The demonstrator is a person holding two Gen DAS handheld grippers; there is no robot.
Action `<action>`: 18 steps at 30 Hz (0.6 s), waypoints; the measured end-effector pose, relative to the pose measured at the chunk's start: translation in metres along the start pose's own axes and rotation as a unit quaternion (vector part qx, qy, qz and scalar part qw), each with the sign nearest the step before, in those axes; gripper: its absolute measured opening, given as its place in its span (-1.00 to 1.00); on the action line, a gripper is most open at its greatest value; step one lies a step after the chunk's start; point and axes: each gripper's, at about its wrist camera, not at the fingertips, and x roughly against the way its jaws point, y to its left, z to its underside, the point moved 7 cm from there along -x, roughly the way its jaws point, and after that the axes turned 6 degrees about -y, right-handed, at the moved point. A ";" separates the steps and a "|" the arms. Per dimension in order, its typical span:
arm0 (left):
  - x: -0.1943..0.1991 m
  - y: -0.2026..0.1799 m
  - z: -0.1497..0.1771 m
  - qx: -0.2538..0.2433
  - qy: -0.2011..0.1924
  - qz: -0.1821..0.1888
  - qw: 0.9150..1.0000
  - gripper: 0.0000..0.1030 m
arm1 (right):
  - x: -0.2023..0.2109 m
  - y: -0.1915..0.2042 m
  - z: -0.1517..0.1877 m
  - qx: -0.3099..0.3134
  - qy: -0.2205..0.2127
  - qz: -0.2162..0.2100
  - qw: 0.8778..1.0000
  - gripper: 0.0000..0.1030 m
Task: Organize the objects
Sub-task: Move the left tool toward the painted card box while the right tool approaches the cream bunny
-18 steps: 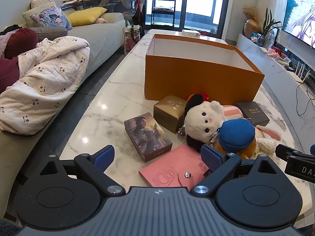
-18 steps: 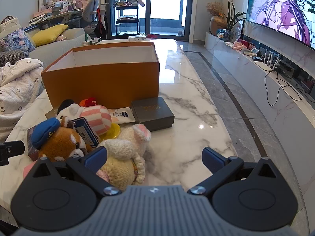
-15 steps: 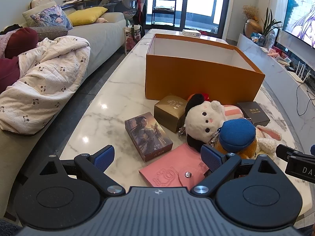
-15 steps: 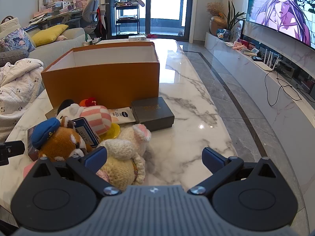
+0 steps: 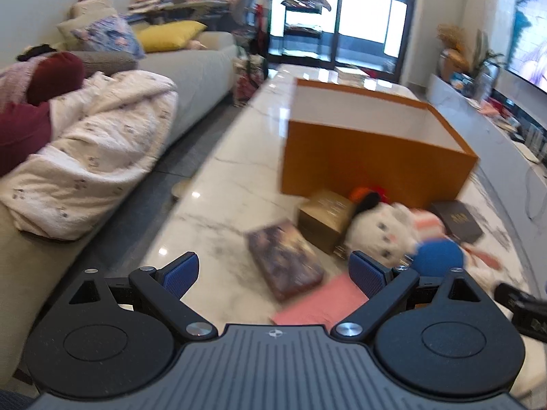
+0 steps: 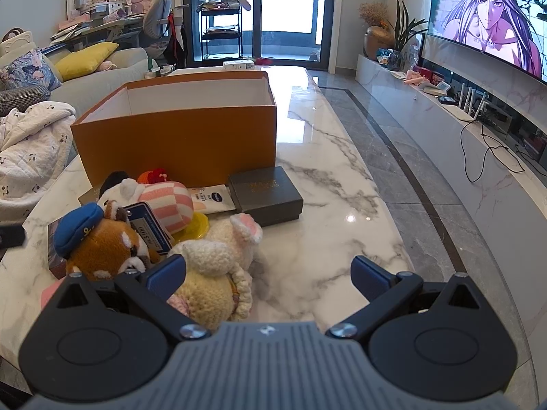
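An open orange box (image 5: 372, 160) (image 6: 177, 136) stands on the marble table (image 6: 324, 249). In front of it lies a pile: a picture card box (image 5: 283, 261), a gold box (image 5: 324, 218), a pink wallet (image 5: 318, 304), a white plush (image 5: 379, 232), a red panda plush with a blue cap (image 6: 99, 242), a cream rabbit plush (image 6: 215, 266) and a black box (image 6: 265, 194). My left gripper (image 5: 273, 270) hangs open above the card box and wallet. Over the bare marble right of the rabbit plush, my right gripper (image 6: 268, 275) is open and holds nothing.
A grey sofa (image 5: 191, 71) with a white quilt (image 5: 89, 150) and cushions runs along the left. A low marble TV bench (image 6: 478, 157) and a lit screen (image 6: 489, 17) line the right. A small white box (image 6: 238, 65) sits at the table's far end.
The left wrist view has gone blurred and shifted: the left gripper has swung left, so the box and pile sit further right in its picture. The right gripper has stayed put.
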 end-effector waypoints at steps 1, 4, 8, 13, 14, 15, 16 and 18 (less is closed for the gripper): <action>-0.002 0.007 -0.004 0.005 -0.002 -0.007 1.000 1.00 | 0.000 -0.001 0.000 -0.001 0.001 -0.002 1.000 0.99; -0.012 0.024 -0.007 0.026 0.001 -0.021 0.999 1.00 | -0.002 -0.002 0.001 -0.004 0.003 -0.007 1.000 0.99; -0.033 0.026 -0.002 0.040 0.033 -0.015 0.999 1.00 | -0.002 -0.002 0.001 -0.006 0.004 -0.013 1.000 0.98; -0.065 0.004 -0.001 0.027 0.076 0.014 0.997 1.00 | -0.008 0.001 0.001 -0.005 0.010 -0.019 1.000 0.99; -0.069 0.000 -0.001 0.021 0.074 0.016 0.997 1.00 | -0.009 0.001 0.001 -0.004 0.010 -0.022 1.000 0.99; -0.073 -0.003 -0.001 0.013 0.072 0.014 0.997 1.00 | -0.009 0.002 0.001 -0.003 0.009 -0.023 1.000 0.99; -0.077 -0.005 -0.001 0.007 0.076 0.010 0.997 1.00 | -0.010 0.003 0.001 -0.001 0.010 -0.023 1.000 0.99; -0.087 -0.006 0.003 0.009 0.094 0.003 0.996 1.00 | -0.012 0.003 0.000 0.000 0.010 -0.025 1.000 0.99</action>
